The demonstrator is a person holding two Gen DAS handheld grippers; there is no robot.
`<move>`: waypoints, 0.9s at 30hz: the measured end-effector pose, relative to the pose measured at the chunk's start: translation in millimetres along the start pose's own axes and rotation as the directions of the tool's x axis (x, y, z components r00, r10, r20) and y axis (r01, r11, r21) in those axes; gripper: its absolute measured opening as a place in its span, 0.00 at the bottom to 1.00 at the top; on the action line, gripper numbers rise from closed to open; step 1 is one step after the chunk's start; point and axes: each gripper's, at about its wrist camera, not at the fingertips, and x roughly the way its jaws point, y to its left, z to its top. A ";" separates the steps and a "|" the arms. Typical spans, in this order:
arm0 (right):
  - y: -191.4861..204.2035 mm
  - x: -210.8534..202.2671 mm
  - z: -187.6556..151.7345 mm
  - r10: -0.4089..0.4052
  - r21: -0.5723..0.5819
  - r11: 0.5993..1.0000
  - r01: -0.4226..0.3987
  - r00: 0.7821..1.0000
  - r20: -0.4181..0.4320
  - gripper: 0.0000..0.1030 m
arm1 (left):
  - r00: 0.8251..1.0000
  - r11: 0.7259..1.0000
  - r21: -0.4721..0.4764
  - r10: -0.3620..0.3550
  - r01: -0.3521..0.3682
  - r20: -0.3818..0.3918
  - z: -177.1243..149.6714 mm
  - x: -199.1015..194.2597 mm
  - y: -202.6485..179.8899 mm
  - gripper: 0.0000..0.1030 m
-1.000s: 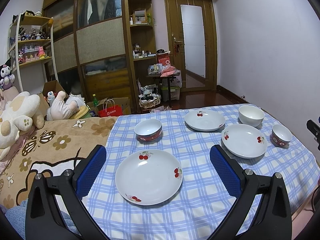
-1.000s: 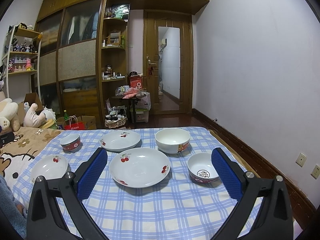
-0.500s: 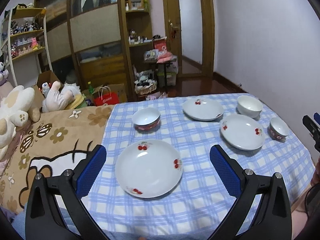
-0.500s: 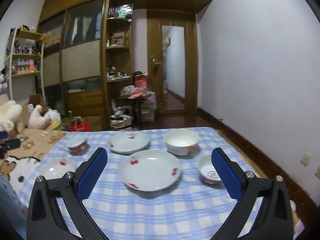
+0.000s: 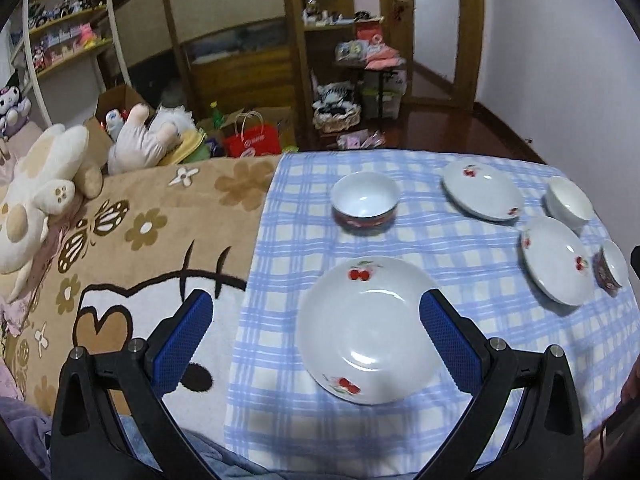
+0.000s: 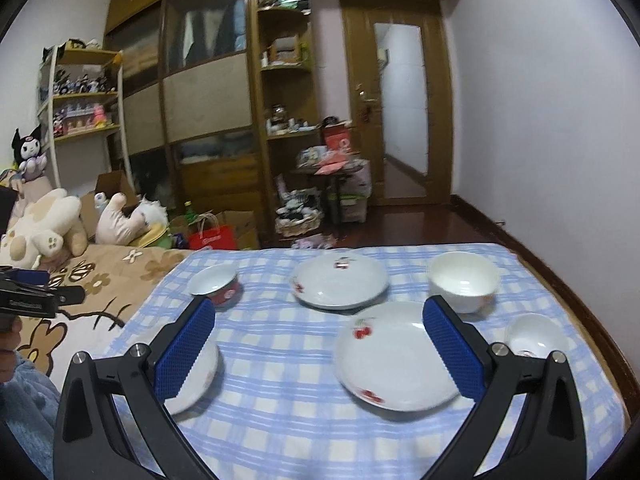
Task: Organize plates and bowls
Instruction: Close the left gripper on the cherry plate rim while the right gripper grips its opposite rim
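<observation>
On the blue checked cloth (image 5: 460, 264) lie three white cherry plates and three bowls. In the left wrist view, the nearest plate (image 5: 368, 328) sits just below my open left gripper (image 5: 316, 308), whose right finger overlaps the plate's right edge. Behind it stands a red-sided bowl (image 5: 365, 202). Further right are a second plate (image 5: 482, 190), a white bowl (image 5: 568, 200), a third plate (image 5: 556, 264) and a small bowl (image 5: 614, 268). My right gripper (image 6: 319, 312) hangs open above the cloth, with a plate (image 6: 396, 356) under its right finger and another plate (image 6: 200, 376) half hidden by its left finger.
A brown cartoon-print blanket (image 5: 132, 240) covers the surface left of the cloth, with plush toys (image 5: 44, 184) at its far end. In the right wrist view, the left gripper (image 6: 32, 300) shows at the left edge. Wardrobe, shelves and a door stand beyond.
My left gripper has tipped downward and come closer over the nearest plate. My right gripper has swung left, so the plates now sit to the right in its view.
</observation>
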 end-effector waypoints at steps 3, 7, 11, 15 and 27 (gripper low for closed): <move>18.7 21.4 2.7 0.021 -0.021 1.000 -0.021 0.999 -0.034 1.00 | 0.999 1.000 -0.014 -0.027 0.026 -0.042 6.6 21.1 8.2 0.99; 37.9 47.8 -2.0 0.044 -0.035 0.998 -0.047 0.995 -0.084 1.00 | 0.998 1.000 -0.007 -0.016 0.015 -0.068 11.5 48.1 12.5 0.99; 49.4 72.3 -14.5 0.065 -0.023 0.997 -0.069 0.986 -0.151 1.00 | 0.990 0.999 -0.025 -0.042 0.039 -0.135 7.8 79.9 17.2 0.99; 63.4 97.0 -25.7 0.088 -0.023 0.995 -0.095 0.975 -0.205 1.00 | 0.978 0.999 -0.015 -0.040 0.037 -0.206 -1.7 111.7 16.5 0.99; 87.3 150.5 -62.5 0.127 0.008 0.991 -0.132 0.931 -0.342 1.00 | 0.929 0.999 0.010 -0.033 0.040 -0.370 -31.8 170.5 12.4 0.98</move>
